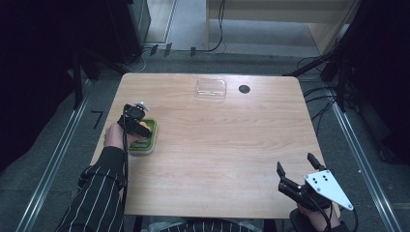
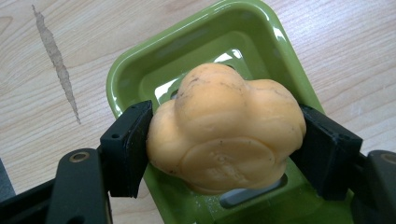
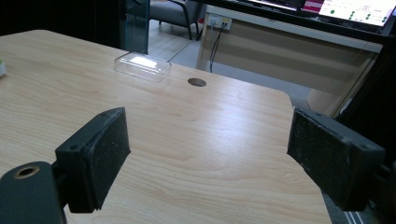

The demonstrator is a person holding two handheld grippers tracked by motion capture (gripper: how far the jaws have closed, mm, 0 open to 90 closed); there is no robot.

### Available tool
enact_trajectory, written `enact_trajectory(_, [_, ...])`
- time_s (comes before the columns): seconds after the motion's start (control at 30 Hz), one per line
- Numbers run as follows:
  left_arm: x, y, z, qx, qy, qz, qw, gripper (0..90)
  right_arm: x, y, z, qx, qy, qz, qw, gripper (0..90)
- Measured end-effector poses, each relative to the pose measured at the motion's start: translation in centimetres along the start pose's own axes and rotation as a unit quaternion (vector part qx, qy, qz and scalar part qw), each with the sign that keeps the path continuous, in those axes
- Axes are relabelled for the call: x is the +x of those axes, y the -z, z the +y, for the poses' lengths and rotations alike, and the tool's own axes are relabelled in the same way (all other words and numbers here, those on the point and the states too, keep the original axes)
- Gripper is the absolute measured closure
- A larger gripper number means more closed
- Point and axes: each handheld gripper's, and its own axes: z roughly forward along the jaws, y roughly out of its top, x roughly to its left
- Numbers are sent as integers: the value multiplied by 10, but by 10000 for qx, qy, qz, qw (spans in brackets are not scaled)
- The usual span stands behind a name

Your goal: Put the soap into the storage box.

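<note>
Orange lump [image 2: 224,130] sits clamped in left gripper [image 2: 224,144] jaws.

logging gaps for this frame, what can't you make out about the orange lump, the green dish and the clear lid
- Orange lump: its underside, hidden by its own bulk in the left gripper view, so whether it touches the green dish is unclear.
- Green dish: near end cut off by that view's bottom edge; in the high view the left gripper covers it.
- Clear lid: too small and see-through to tell which way up.

Glossy green plastic dish [image 2: 140,70], matt orange lump [image 2: 224,126], pale wood-grain table [image 1: 217,145], clear plastic lid [image 1: 211,89].
</note>
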Motion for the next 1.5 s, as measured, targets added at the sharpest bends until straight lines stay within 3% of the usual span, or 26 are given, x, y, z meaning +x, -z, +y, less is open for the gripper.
enact_trajectory(0.53, [1, -2, 3, -58, 44, 58, 10000, 266, -3, -1, -2, 1, -64, -14, 10000, 132])
enact_trajectory(0.9, [3, 3, 1, -183, 73, 90, 9998, 171, -3, 1, -2, -19, -41, -8, 10000, 132])
enact_trajectory(1.03, [4, 9, -2, -260, 66, -5, 9996, 141, 1, 0, 0, -2, 11, 20, 10000, 133])
enact_trajectory(1.27, [-2, 15, -3, -237, -78, -3, 9997, 135, -1, 2, -1, 0, -32, -13, 10000, 133])
enact_trajectory(1.5, [-16, 25, -7, -119, -352, -104, 9993, 130, 1, 1, 0, -5, 14, 6, 10000, 133])
